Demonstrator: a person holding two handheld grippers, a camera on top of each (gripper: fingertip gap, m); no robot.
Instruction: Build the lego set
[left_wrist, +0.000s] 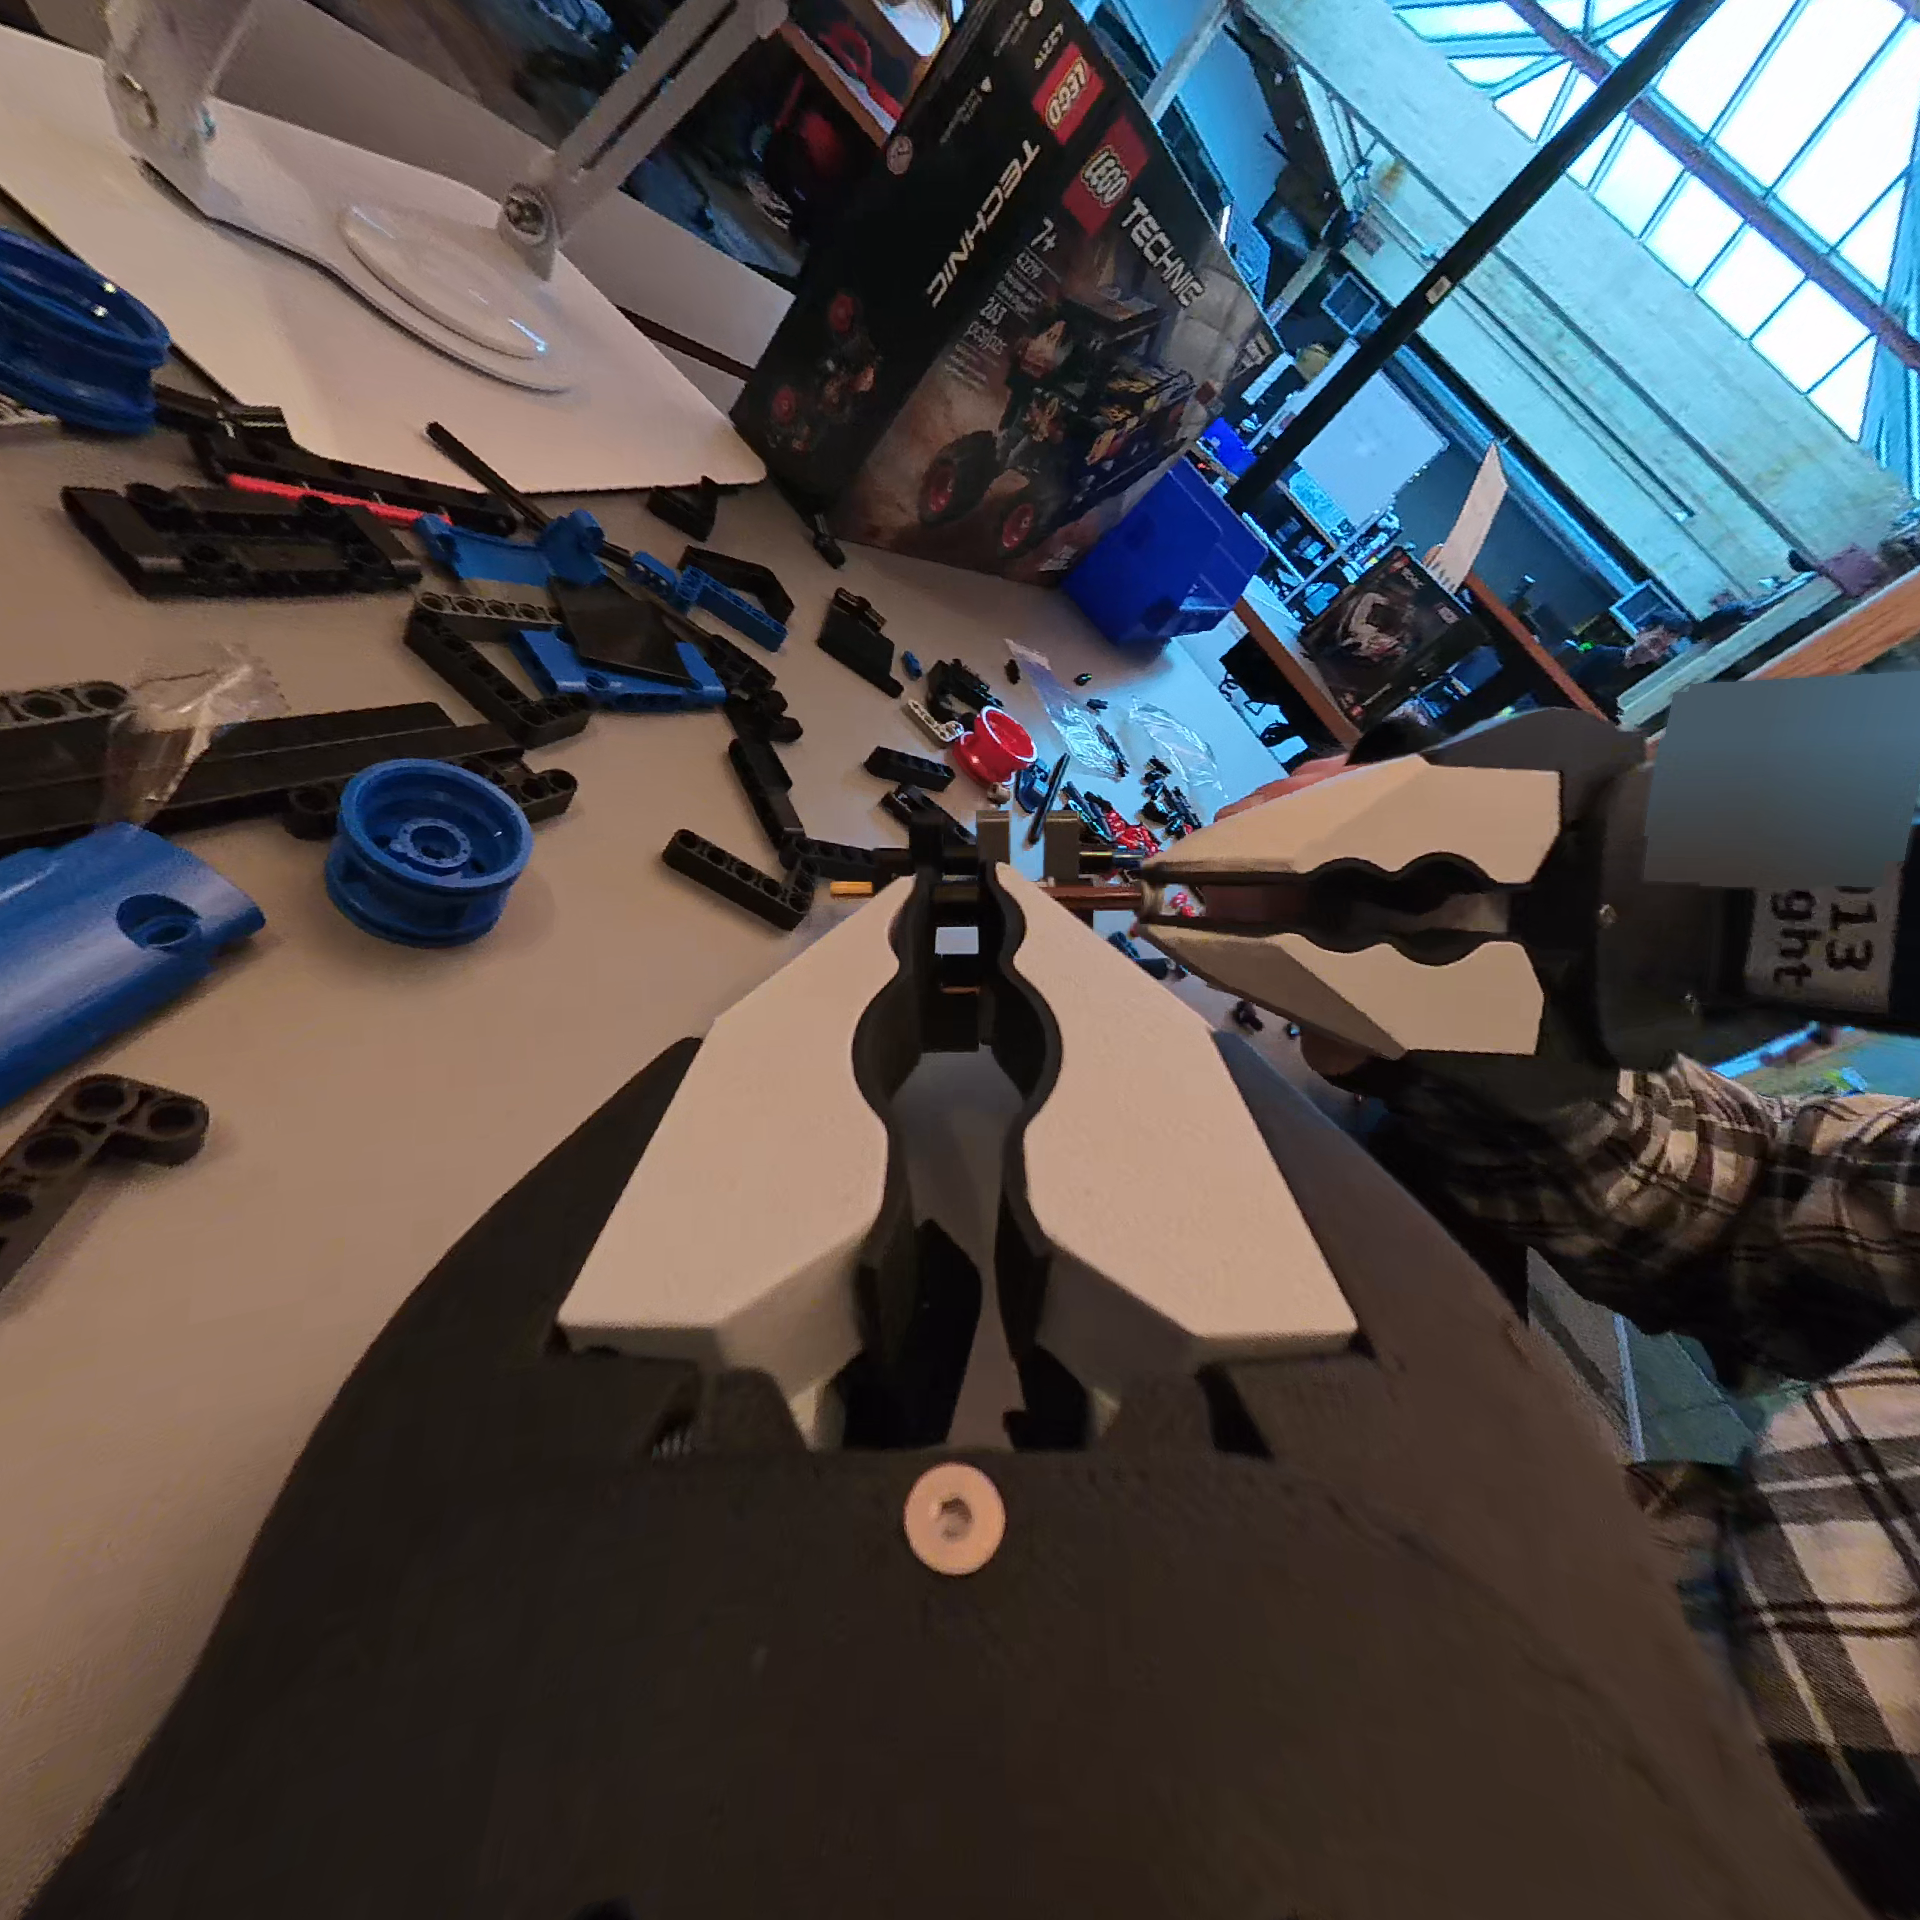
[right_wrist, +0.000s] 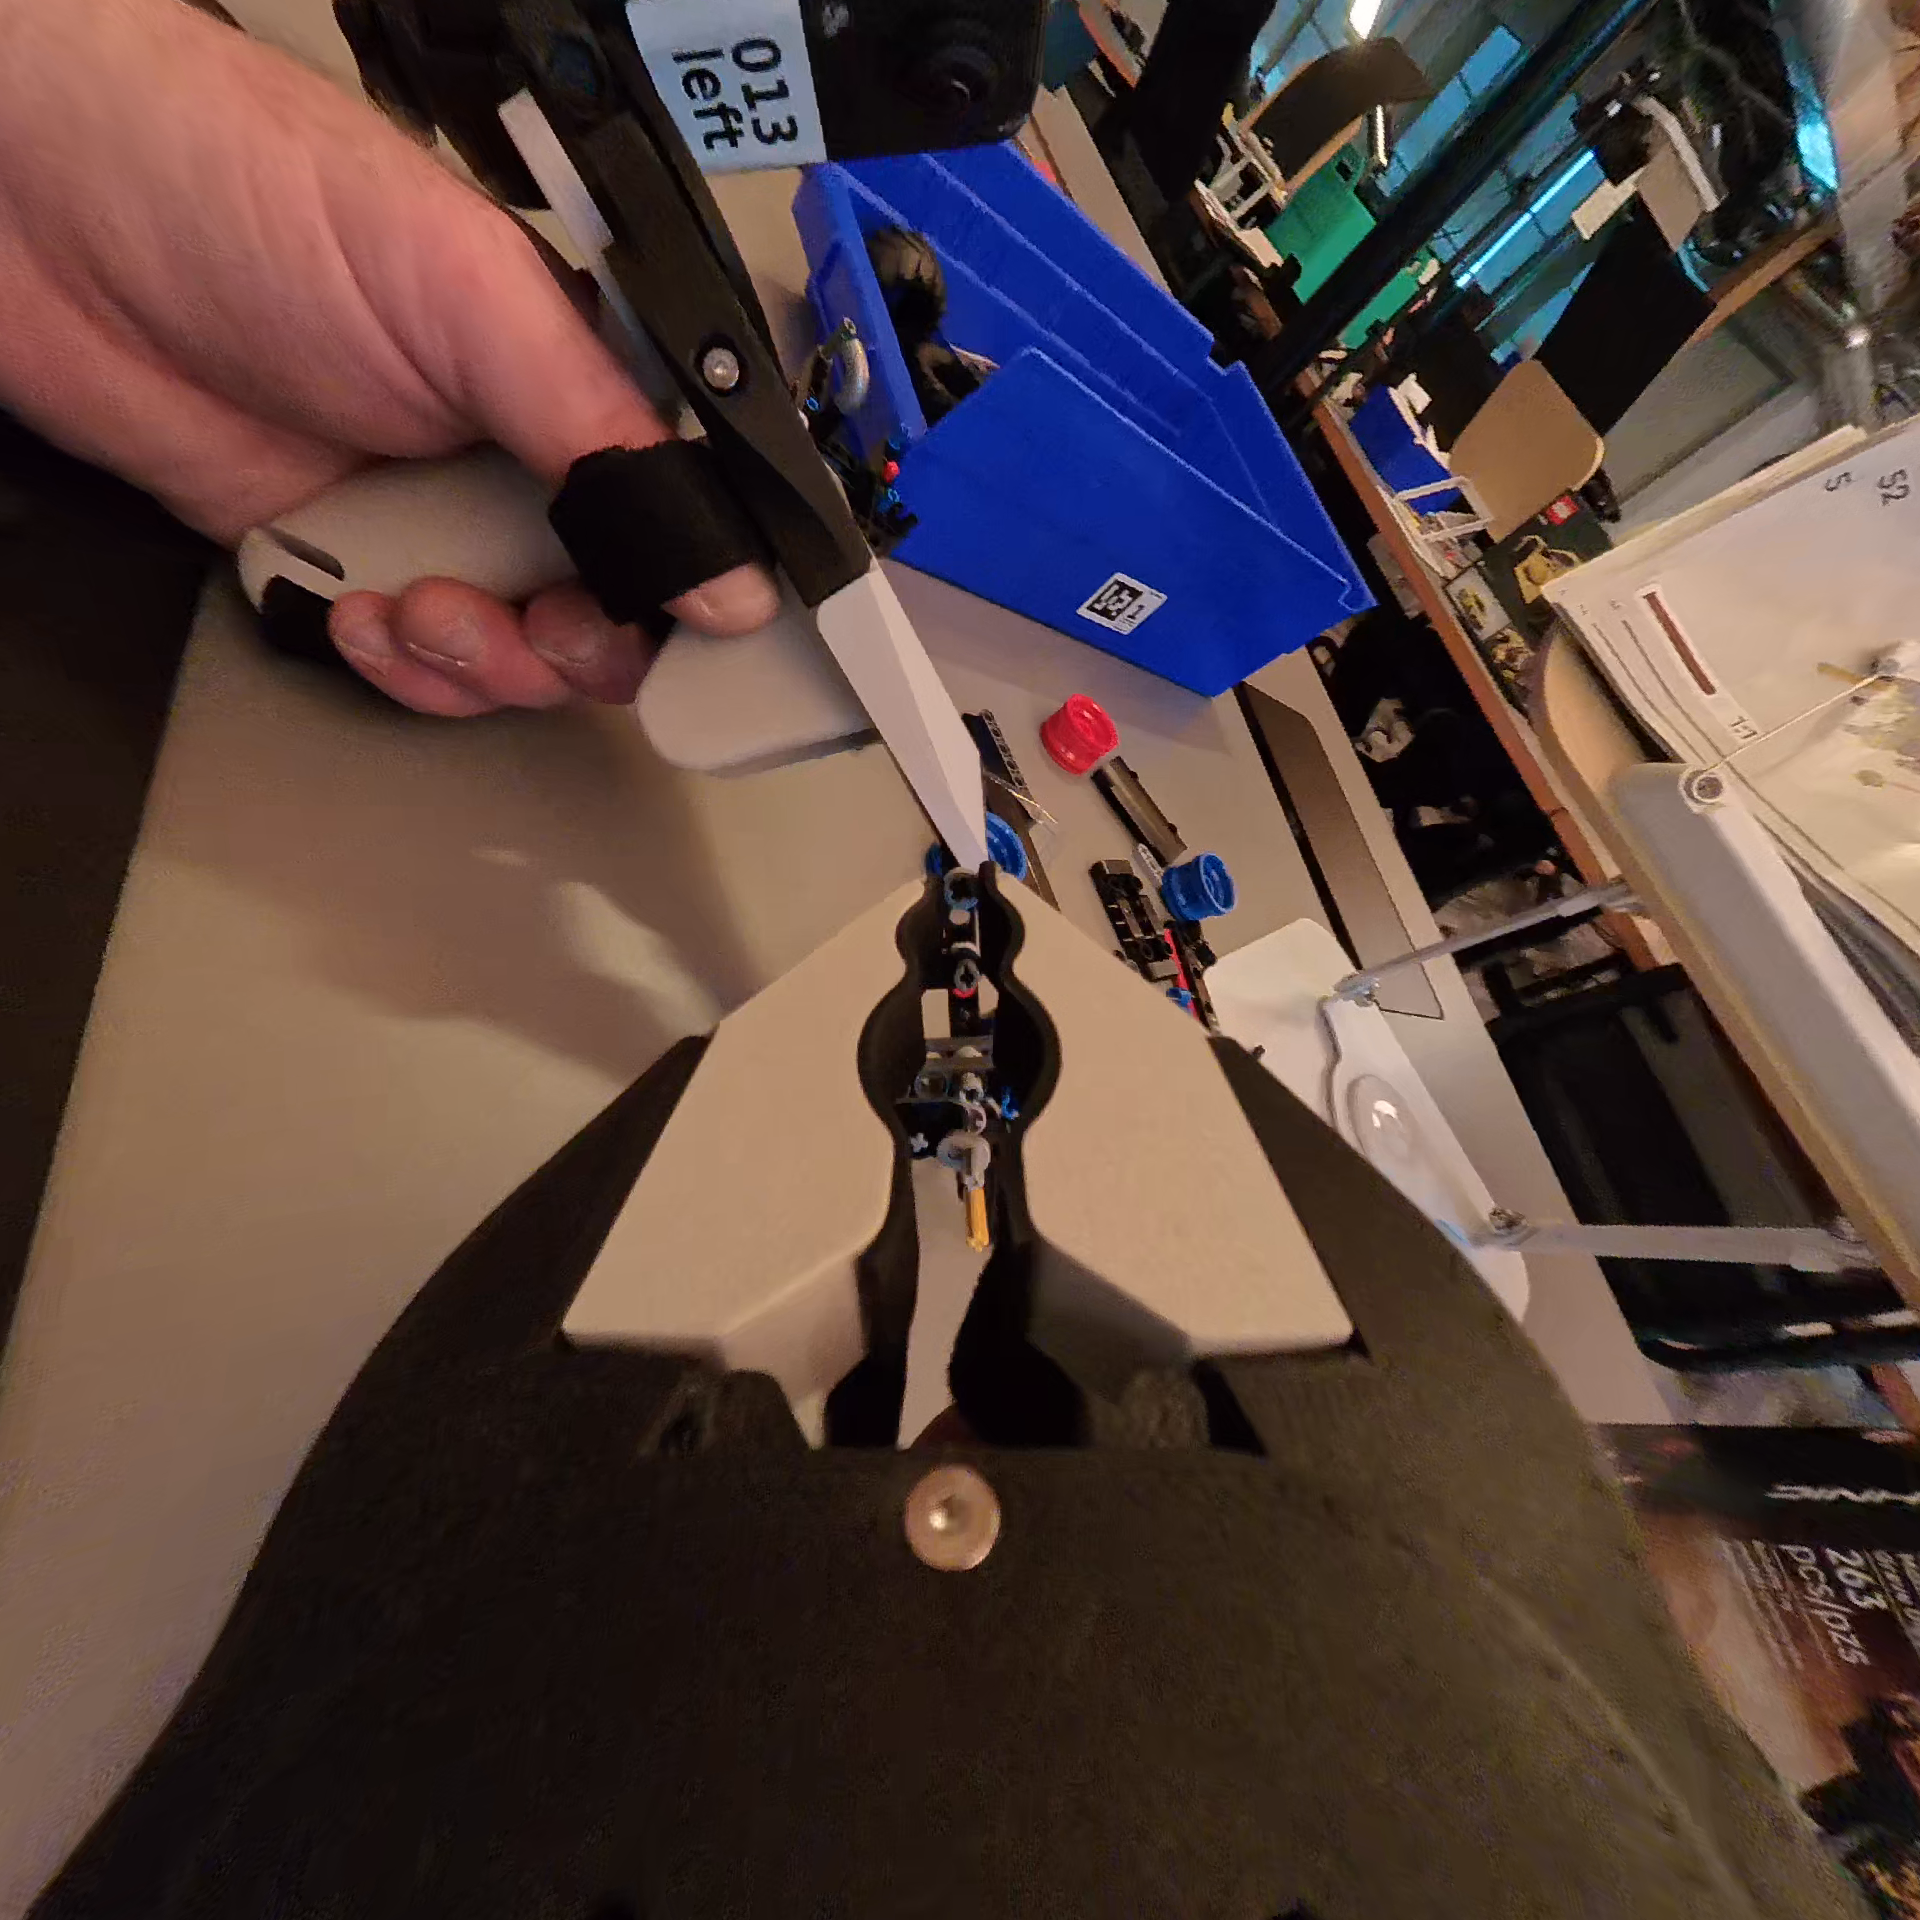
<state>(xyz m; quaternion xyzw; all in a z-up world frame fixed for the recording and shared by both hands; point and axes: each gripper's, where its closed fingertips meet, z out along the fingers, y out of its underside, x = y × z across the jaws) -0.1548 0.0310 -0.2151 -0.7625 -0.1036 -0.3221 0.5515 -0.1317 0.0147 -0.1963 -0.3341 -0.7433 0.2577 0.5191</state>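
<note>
Here the left gripper (left_wrist: 956, 883) has its two pale fingers drawn almost together on a small black and grey lego assembly (left_wrist: 971, 844), pinching the black part at its tips while the piece is held above the grey table (left_wrist: 520, 1039), near the table's far right edge. The right gripper (left_wrist: 1143, 904) comes in from the right, its jaws also nearly closed, clamped on a thin dark red-brown axle (left_wrist: 1091, 894) that runs sideways into that same assembly. In the right wrist view, the right gripper (right_wrist: 961, 883) shows the assembly (right_wrist: 961, 1039) between its fingers, with black, grey and blue bits and a short yellow pin, though exactly where it bites cannot be told there; the left gripper's pale finger (right_wrist: 914, 717) meets it at the tips, held by a hand (right_wrist: 312, 364). Loose parts are scattered over the table: a blue wheel rim (left_wrist: 428, 850) towards the left edge, a blue curved panel (left_wrist: 104, 935) just beside it, black beams (left_wrist: 239, 540) farther back, and a red wheel hub (left_wrist: 995, 744) near the far right edge. The set's box (left_wrist: 997, 312) stands upright at the back edge, with a blue bin (left_wrist: 1164, 561) just beside it. A plaid sleeve (left_wrist: 1662, 1195) shows behind the right gripper.
</note>
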